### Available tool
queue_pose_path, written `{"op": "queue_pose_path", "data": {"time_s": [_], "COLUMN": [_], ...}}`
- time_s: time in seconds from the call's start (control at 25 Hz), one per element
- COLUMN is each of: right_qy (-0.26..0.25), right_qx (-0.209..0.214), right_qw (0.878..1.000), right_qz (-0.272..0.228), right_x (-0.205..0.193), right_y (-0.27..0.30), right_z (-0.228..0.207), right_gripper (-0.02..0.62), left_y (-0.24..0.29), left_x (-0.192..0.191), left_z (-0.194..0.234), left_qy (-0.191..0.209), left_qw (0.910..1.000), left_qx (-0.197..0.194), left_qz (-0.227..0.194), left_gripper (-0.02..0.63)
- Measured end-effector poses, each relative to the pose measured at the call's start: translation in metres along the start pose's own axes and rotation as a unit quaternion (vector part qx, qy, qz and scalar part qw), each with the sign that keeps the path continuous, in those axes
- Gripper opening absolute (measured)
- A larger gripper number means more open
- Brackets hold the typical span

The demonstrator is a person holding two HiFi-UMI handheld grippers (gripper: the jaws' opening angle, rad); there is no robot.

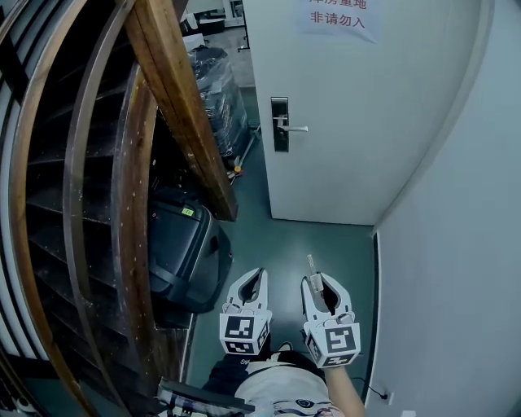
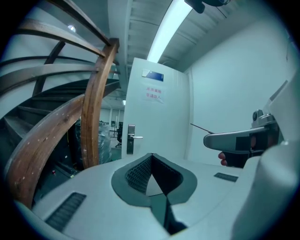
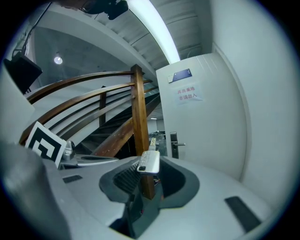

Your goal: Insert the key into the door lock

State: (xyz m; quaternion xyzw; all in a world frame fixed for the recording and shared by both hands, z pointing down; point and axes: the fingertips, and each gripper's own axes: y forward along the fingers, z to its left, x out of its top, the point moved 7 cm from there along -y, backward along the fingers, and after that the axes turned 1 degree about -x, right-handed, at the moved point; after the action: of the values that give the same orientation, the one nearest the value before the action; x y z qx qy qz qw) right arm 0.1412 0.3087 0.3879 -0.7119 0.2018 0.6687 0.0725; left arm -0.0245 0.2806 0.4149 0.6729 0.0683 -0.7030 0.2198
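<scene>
The white door (image 1: 366,106) stands ahead, with a dark lock plate and silver lever handle (image 1: 281,124) on its left side. The lock also shows small in the left gripper view (image 2: 131,139) and the right gripper view (image 3: 174,144). My right gripper (image 1: 316,281) is shut on a key (image 3: 149,161) with a pale rectangular head; its thin blade (image 1: 310,262) pokes forward towards the door. My left gripper (image 1: 256,274) hangs beside it on the left, its jaws shut (image 2: 151,155) with nothing between them. Both grippers are well short of the door.
A curved wooden stair rail (image 1: 175,106) runs along the left, with a dark case (image 1: 183,252) on the floor under it. Wrapped goods (image 1: 216,85) stand beyond. A pale wall (image 1: 456,269) closes the right side. A printed sign (image 1: 338,18) hangs on the door.
</scene>
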Motion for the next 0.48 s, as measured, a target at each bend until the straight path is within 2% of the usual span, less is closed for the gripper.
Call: {"op": "queue_pose_path", "data": {"time_s": [0.2, 0.48], "right_qy": [-0.004, -0.008], "right_qx": [-0.004, -0.020], "right_qw": [1.000, 0.999], "right_qz": [0.013, 0.030], "right_x": [0.000, 0.011], "right_y": [0.052, 0.158], "right_z": [-0.009, -0.025], "right_gripper": [0.114, 0.114], "left_y": [0.048, 0.138], "left_x": [0.003, 0.022], "left_z": [0.029, 0.089], "left_qy": [-0.007, -0.012], "left_qw": [0.9999, 0.9994], "left_qx": [-0.010, -0.033], "left_qz": [0.003, 0.005], "left_gripper": [0.005, 0.005]}}
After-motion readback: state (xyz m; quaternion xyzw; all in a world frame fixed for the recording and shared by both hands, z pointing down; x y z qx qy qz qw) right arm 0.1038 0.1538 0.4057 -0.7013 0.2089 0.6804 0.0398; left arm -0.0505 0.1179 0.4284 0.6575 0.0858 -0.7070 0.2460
